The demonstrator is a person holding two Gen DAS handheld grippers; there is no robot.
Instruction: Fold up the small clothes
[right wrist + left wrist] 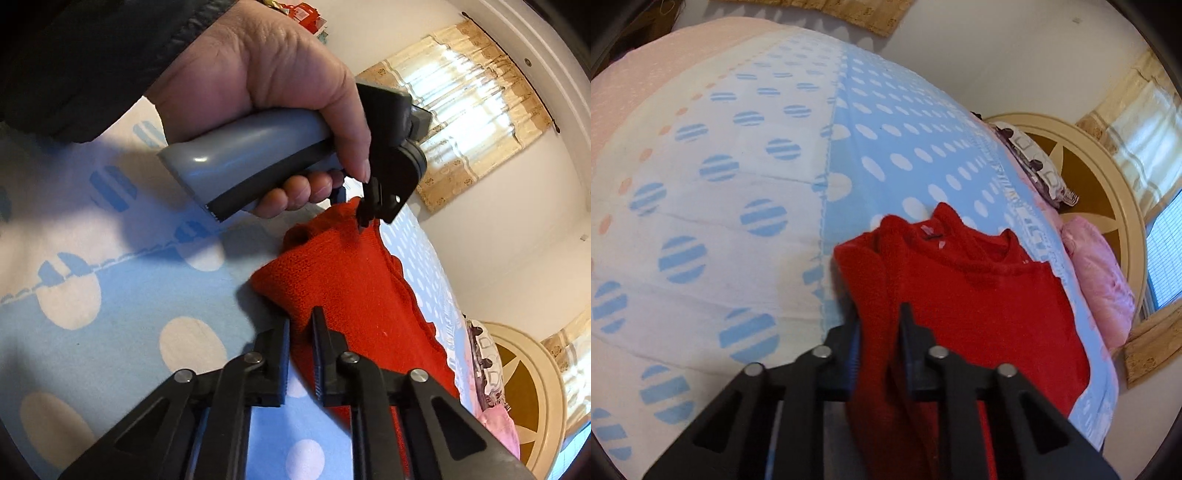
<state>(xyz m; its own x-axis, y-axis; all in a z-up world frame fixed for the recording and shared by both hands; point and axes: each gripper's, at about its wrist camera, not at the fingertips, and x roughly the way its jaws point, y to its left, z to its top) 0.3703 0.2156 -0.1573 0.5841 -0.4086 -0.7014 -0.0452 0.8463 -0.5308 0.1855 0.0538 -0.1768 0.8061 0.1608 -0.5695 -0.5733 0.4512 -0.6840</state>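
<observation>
Both your tongs are clamped on the red sweater (979, 291): left tongs (879, 325) and right tongs (301, 332) at opposite ends, its length stretched between them over the bed (738, 184).

The left gripper (881, 325) has its 2 fingers closed on red fabric. The right gripper (301, 336) also pinches fabric between narrow jaws. The left hand (273, 85) wraps its handle.
</observation>
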